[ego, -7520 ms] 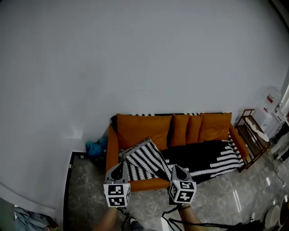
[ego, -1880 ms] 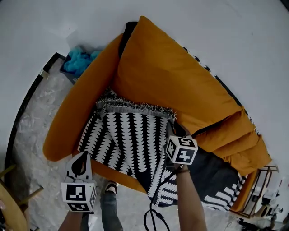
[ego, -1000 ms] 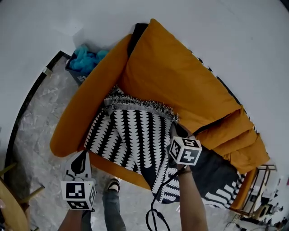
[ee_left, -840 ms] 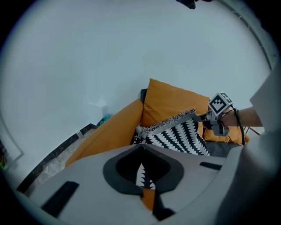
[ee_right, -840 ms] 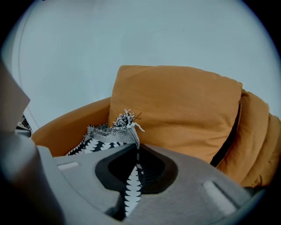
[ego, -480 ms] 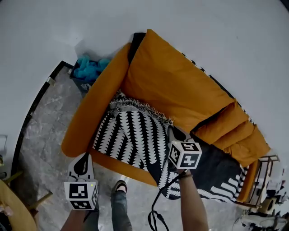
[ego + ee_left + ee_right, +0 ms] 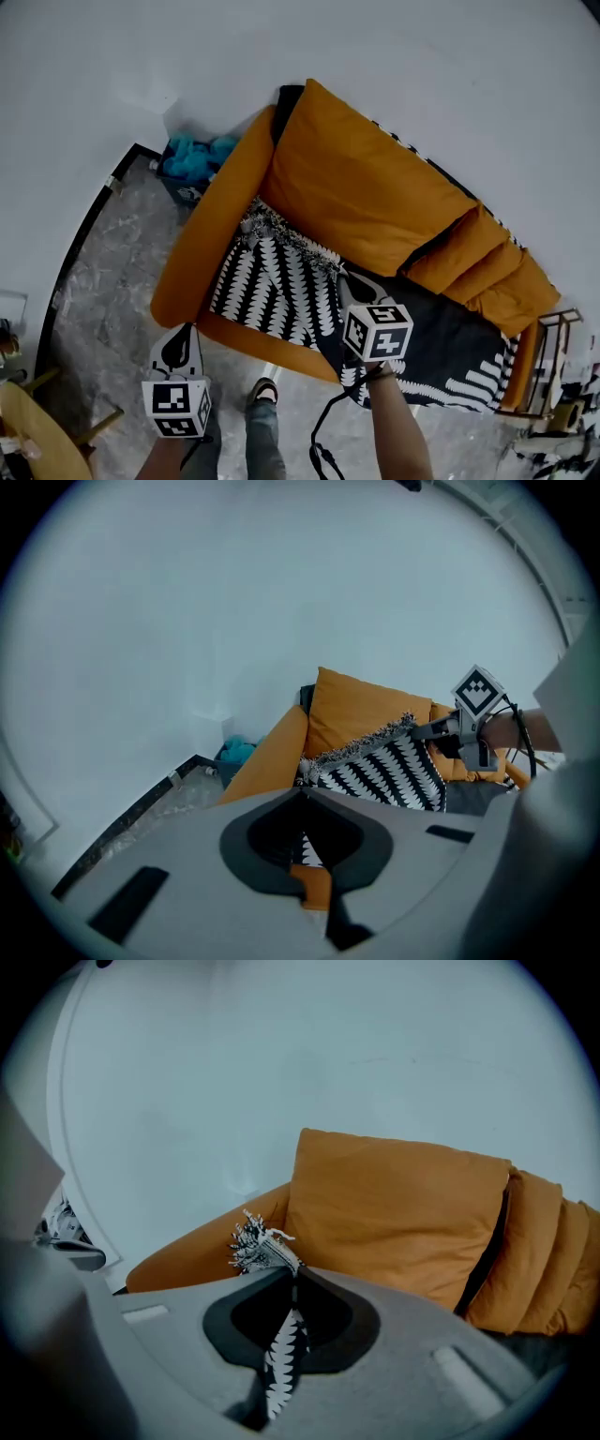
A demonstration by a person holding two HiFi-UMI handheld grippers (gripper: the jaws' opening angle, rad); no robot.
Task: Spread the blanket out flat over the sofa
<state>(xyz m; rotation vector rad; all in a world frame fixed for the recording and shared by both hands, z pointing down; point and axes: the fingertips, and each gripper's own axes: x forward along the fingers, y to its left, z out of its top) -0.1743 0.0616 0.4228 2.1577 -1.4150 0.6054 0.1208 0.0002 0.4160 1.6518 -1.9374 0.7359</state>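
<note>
Evidently soft, light and floppy, the blanket [image 7: 281, 286] lies rumpled along the seat of the sofa [image 7: 366, 187], its fringed edge pinched in the right gripper [image 7: 292, 1277], while the left gripper [image 7: 300, 795], closed and empty, could best take the fringe's far-left corner.

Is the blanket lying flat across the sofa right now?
Not flat: the blanket's fringed end is lifted off the sofa seat, its fringe pinched in the right gripper.

Right gripper [image 7: 345, 279] clamped, well forward — left gripper [image 7: 181, 330] low, jaws together
</note>
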